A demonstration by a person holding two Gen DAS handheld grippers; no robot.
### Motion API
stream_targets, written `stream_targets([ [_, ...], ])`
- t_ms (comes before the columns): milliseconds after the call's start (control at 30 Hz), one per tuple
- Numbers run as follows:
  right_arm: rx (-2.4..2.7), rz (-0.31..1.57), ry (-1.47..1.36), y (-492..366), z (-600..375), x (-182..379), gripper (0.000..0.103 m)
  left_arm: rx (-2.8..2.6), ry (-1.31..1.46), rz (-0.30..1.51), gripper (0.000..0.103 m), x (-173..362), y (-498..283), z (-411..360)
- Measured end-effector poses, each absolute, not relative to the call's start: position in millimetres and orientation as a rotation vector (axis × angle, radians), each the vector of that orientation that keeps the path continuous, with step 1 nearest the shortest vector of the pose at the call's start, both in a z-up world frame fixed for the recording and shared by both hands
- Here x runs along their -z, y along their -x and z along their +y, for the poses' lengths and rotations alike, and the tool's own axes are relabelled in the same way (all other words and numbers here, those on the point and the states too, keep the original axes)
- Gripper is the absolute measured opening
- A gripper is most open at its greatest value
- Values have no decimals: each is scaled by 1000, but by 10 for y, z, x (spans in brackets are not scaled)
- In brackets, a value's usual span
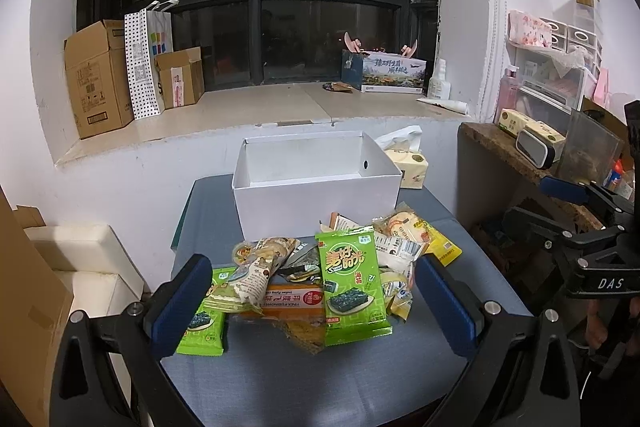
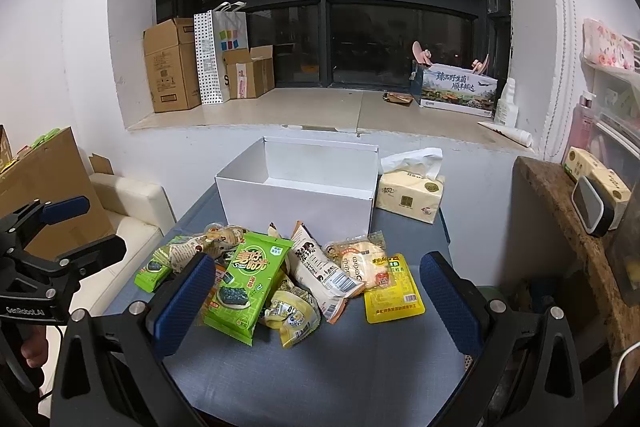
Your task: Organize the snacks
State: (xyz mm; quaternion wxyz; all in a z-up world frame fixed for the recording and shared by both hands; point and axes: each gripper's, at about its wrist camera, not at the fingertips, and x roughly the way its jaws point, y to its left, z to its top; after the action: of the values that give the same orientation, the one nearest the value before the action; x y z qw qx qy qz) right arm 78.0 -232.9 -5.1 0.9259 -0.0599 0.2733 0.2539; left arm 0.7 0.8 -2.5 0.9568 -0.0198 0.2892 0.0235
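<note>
A pile of snack packets lies on the blue-grey table (image 1: 280,379) in front of an empty white box (image 1: 316,183), which also shows in the right wrist view (image 2: 298,195). On top is a green seaweed packet (image 1: 352,283) (image 2: 248,279). A second green packet (image 1: 202,323) lies at the left. A yellow packet (image 2: 394,291) and a round cracker packet (image 2: 364,263) lie at the right. My left gripper (image 1: 316,307) is open and empty, held above the pile. My right gripper (image 2: 320,303) is open and empty over the pile's near side.
A tissue pack (image 2: 410,193) stands right of the box. A window ledge (image 1: 248,111) behind holds cardboard boxes and a paper bag. A wooden shelf (image 2: 568,227) with clutter is at the right. A cream sofa (image 2: 128,211) and a cardboard sheet are at the left.
</note>
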Motion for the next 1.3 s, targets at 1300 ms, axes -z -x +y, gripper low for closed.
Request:
stream_targets([
  [1300,-526,580,125,-783,-2302,97,103,-46,39,601,103,25,-9,29],
])
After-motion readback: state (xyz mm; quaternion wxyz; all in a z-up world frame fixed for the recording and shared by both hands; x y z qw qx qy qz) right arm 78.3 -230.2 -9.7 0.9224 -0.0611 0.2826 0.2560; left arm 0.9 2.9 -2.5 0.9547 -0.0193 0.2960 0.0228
